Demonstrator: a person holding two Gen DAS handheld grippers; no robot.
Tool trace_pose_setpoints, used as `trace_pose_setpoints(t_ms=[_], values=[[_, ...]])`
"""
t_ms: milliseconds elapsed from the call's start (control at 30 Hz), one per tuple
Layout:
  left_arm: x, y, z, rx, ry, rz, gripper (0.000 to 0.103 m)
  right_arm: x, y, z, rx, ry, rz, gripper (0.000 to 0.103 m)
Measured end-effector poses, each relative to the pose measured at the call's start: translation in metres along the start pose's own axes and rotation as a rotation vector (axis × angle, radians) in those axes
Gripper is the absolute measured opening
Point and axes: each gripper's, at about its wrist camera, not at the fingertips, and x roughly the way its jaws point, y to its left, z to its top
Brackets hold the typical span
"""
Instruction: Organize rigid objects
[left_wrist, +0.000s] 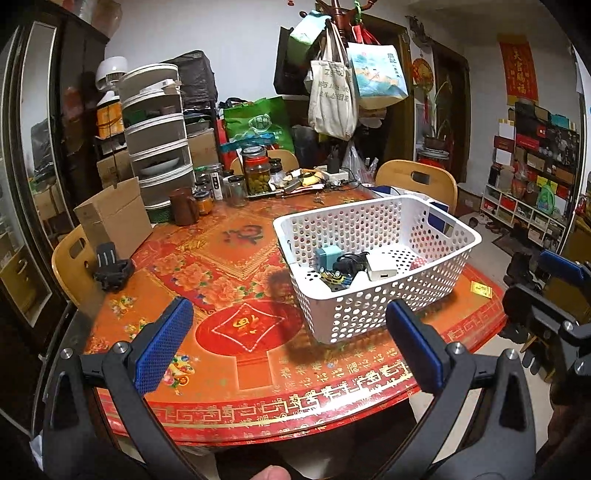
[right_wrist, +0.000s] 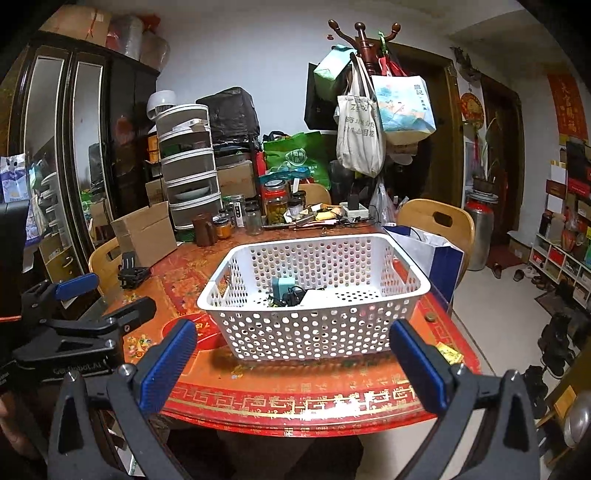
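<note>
In the right wrist view the near wall of the basket (right_wrist: 314, 332) hides most of its contents; we make out only the top of a teal charger (right_wrist: 281, 287) and a black plug (right_wrist: 295, 295). The yellow packet (right_wrist: 448, 352) sits partly behind a finger. The left gripper (right_wrist: 79, 295) is cut off at the frame edge. Jar (left_wrist: 258, 173) labels are too small to read.

A round table (left_wrist: 229, 266) with a red and gold patterned top carries a white perforated basket (left_wrist: 373, 306) just beyond the right wrist's jaws, a black clip-like object (left_wrist: 110, 269) far left, and jars (left_wrist: 258, 173) at the back.
</note>
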Motion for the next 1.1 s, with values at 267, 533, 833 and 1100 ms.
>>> trace_pose_setpoints(t_ms=[267,533,833,1100], values=[[-0.01,0.006,0.006,-0.017,0.004,-0.007,0.103,0.0,0.005,-0.001,-0.019,0.016,0.004,0.103],[-0.008,0.005,0.007,-0.033,0.011,-0.007,0.103,0.001,0.005,-0.001,-0.022,0.02,0.005,0.103],[-0.006,0.002,0.007,-0.033,0.014,-0.002,0.103,0.0,0.009,-0.001,-0.027,0.021,0.014,0.103],[-0.004,-0.002,0.008,-0.036,0.011,0.005,0.103,0.001,0.011,-0.001,-0.031,0.029,0.013,0.103]])
